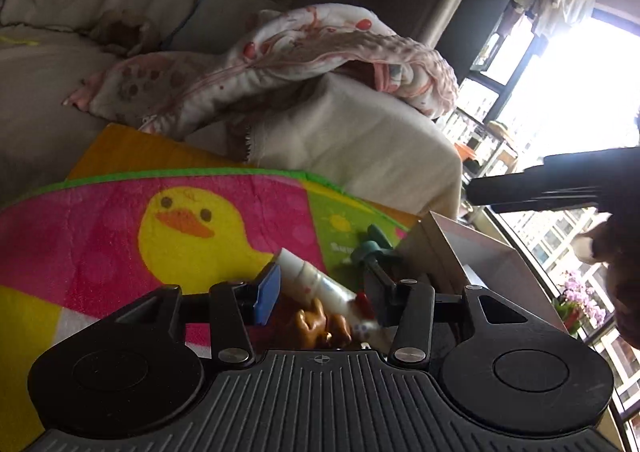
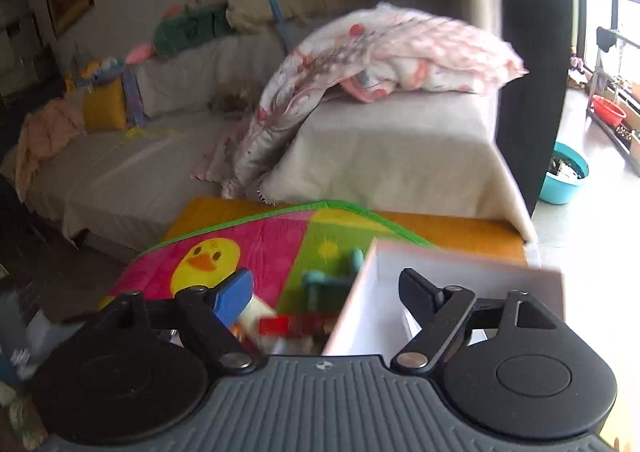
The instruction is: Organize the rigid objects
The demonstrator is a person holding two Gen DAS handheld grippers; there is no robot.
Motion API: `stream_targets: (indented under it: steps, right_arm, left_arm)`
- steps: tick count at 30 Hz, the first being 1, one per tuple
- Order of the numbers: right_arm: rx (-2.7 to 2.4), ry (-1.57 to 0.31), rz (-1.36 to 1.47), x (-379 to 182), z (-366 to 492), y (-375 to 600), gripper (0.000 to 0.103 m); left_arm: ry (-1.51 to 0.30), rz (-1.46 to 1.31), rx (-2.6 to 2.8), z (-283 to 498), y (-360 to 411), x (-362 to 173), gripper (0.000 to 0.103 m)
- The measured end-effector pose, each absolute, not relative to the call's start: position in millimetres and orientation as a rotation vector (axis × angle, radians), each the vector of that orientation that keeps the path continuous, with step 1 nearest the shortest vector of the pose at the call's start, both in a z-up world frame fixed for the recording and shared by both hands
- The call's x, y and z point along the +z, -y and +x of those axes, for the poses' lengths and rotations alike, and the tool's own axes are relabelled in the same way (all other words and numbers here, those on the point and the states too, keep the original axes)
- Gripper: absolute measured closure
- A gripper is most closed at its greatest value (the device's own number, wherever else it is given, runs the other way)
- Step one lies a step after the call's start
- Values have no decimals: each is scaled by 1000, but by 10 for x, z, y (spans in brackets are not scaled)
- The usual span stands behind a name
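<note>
In the left wrist view my left gripper [image 1: 320, 288] is shut on a white tube with a red cap [image 1: 316, 282], held tilted above the duck mat [image 1: 120, 236]. A brown toy figure [image 1: 316, 326] lies just below the tube. A teal toy [image 1: 370, 248] lies on the mat beside a white open box [image 1: 476, 252]. In the right wrist view my right gripper [image 2: 324, 292] is open and empty, straddling the left wall of the white box [image 2: 368, 304]. The teal toy [image 2: 332, 276] and a blurred red object [image 2: 296, 324] lie left of the box.
A beige sofa [image 2: 380, 148] with a pink-patterned blanket [image 2: 384, 52] stands behind the mat. A blue basin [image 2: 564, 176] sits on the floor at right. The other gripper [image 1: 560, 188] shows at the right edge of the left wrist view.
</note>
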State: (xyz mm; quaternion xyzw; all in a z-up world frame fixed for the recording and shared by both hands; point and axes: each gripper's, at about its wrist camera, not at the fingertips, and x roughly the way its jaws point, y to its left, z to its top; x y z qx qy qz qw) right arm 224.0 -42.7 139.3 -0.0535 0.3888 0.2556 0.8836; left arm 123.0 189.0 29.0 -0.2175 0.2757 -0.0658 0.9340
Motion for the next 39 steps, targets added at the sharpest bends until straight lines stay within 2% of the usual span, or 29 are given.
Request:
stream_targets:
  steps: [1,7,12,15,22,27,29,30,32,33,34,35,39]
  right_arm:
    - [507,-843,-173,1293,2410,217,58]
    - [345,-971,-362,576,2945,-492,93]
    - [279,-1037,-418,325,2985,-562,98]
    - [319,-1073,-415,334,2782,-518,101]
    - [464,-1100,-434,365,2008,-437,100]
    - [606,-1131,-335,454,1284,-6,100]
    - [657,-1062,-314,541,968,286,100]
    - [673,-985,-324,594,782,462,100]
    - [658,-810,-403,655,434,739,87]
    - [635,-739,-441,654,288,851,58]
    - [611,-680,-456,643,171,968,25]
    - [599,-647,-446,624,74,1072,17]
    - [645,-757,-307,468,-75,1350,15]
  left_arm:
    - [-570,-449,-137,1264,-1918,270,53]
    - [-595,-484,-166,1595,-2010,153,55]
    - [-633,-581,-201,1859,-2104,-4,60]
    - [-658,-556,-248,1775,-2107,-64,71]
    - [-685,-545,-311,1137,-2058,-64,68]
    - [-696,-513,-293,706,-1931,0,67]
    - [-666,-469,-274,522,-1879,77,67]
    - [-648,-451,-262,439,-1856,121,67]
    - [-619,-420,-238,315,-1802,207,67]
    - [-607,-410,-228,276,-1771,257,67]
    - [-597,-404,-227,257,-1736,301,67]
    - [-592,-399,-234,247,-1696,337,67]
    - [-612,-335,-274,194,-1399,419,67]
